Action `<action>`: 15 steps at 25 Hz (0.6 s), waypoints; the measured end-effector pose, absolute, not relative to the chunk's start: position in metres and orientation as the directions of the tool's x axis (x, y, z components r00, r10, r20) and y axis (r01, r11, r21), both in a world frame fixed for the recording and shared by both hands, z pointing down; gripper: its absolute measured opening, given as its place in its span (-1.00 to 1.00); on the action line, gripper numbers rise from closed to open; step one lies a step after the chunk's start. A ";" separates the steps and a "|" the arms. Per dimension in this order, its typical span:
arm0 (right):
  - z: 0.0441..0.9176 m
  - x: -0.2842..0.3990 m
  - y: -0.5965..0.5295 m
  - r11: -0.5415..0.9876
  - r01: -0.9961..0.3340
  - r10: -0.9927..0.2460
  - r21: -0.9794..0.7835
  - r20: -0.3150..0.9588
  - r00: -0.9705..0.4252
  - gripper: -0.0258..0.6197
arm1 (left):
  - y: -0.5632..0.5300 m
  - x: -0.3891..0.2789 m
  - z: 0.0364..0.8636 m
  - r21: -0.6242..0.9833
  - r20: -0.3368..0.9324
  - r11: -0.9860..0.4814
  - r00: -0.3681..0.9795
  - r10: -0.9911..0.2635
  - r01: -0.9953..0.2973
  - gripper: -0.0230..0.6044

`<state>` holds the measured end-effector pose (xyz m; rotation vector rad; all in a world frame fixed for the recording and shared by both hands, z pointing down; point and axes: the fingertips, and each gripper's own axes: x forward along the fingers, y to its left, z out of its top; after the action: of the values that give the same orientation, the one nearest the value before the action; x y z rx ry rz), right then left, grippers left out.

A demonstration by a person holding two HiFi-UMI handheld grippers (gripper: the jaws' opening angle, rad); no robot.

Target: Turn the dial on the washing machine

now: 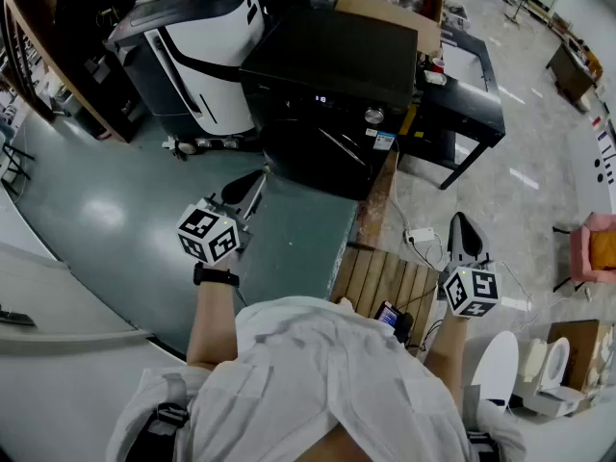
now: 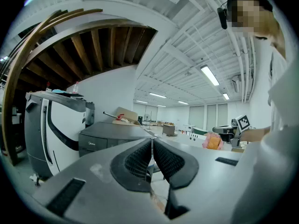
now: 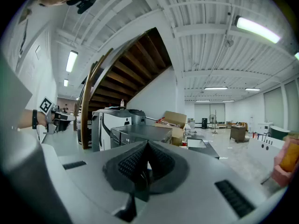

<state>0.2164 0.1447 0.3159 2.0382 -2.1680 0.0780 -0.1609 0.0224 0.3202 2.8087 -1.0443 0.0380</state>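
The person stands on the green floor [image 1: 115, 210], facing a black washing machine [image 1: 332, 65], with both arms held low and well short of it. The left hand-held gripper [image 1: 252, 183] points towards the machine's front. In the left gripper view its two ribbed jaws are pressed together at the tips with nothing between them. The right hand-held gripper [image 1: 462, 221] hangs over the edge of a wooden pallet [image 1: 375, 275]. In the right gripper view its jaws are likewise closed on each other and hold nothing.

The dial [image 1: 373, 115] is a small silvery round knob on the machine's dark control strip, towards its right end, beside a faintly lit display. Neither hand-held gripper touches it; both are well apart from it.

Just left of the washing machine stands a large white-and-black appliance [image 1: 207, 46], and behind its right corner sits an open cardboard box [image 1: 399, 3]. A low black stand [image 1: 476, 89] is to the machine's right. A white power strip [image 1: 421, 234] lies on the pale floor between the machine and the right hand-held gripper. A pink seat [image 1: 592, 248] shows at the far right edge.
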 end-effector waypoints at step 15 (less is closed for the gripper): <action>0.309 0.244 0.158 0.033 -0.998 -0.991 0.052 0.134 -0.026 -0.92 | 0.029 -0.130 0.324 0.140 0.080 -0.772 0.784 -0.616 -0.620 -0.88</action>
<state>0.2437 0.1584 0.3090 2.0950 -2.1580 0.0849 -0.1305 0.0291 0.3242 2.8156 -0.9823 0.0439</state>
